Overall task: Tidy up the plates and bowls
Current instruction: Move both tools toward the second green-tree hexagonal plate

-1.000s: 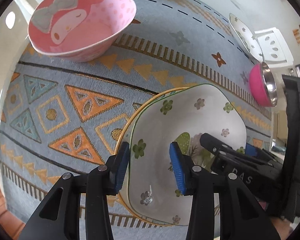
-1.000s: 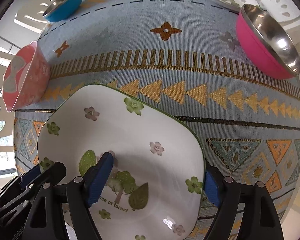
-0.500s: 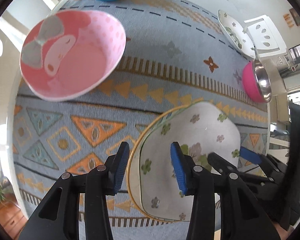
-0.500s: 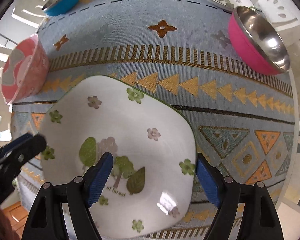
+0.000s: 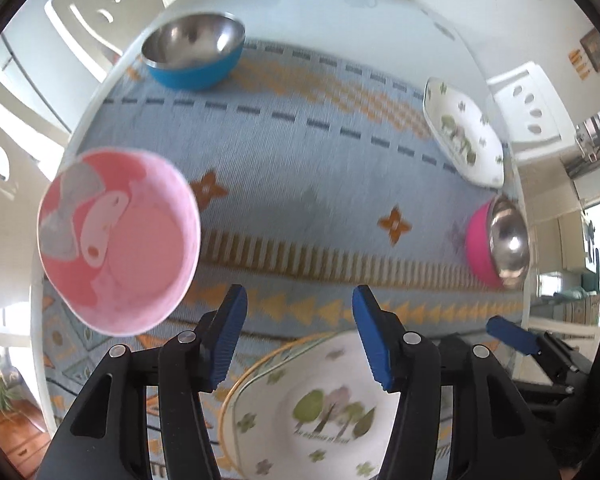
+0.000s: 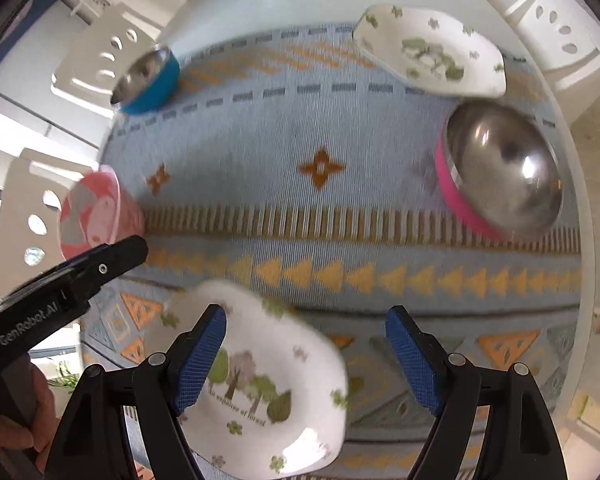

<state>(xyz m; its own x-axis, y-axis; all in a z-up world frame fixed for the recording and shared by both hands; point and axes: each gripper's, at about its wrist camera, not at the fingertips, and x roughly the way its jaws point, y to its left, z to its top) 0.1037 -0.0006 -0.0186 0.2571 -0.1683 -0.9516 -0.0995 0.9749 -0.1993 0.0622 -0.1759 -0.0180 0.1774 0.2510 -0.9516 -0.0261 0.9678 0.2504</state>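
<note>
A white floral plate (image 5: 312,412) lies on the patterned cloth near the front edge, on a plate with a yellow rim (image 5: 236,384); it also shows in the right wrist view (image 6: 268,392). My left gripper (image 5: 300,340) is open and empty above it. My right gripper (image 6: 304,356) is open and empty, over the plate's right part. A pink cartoon bowl (image 5: 116,240) stands at the left, also in the right wrist view (image 6: 96,212). A second floral plate (image 6: 432,50) lies at the back right.
A blue steel bowl (image 5: 196,56) stands at the back left and a pink steel bowl (image 6: 500,172) at the right. White chairs (image 6: 104,56) ring the round table. The cloth's middle (image 6: 320,168) holds nothing.
Both grippers have pulled back and up from the floral plate, which now lies flat on the cloth. The left gripper's jaws have spread wider. More of the table's far side shows.
</note>
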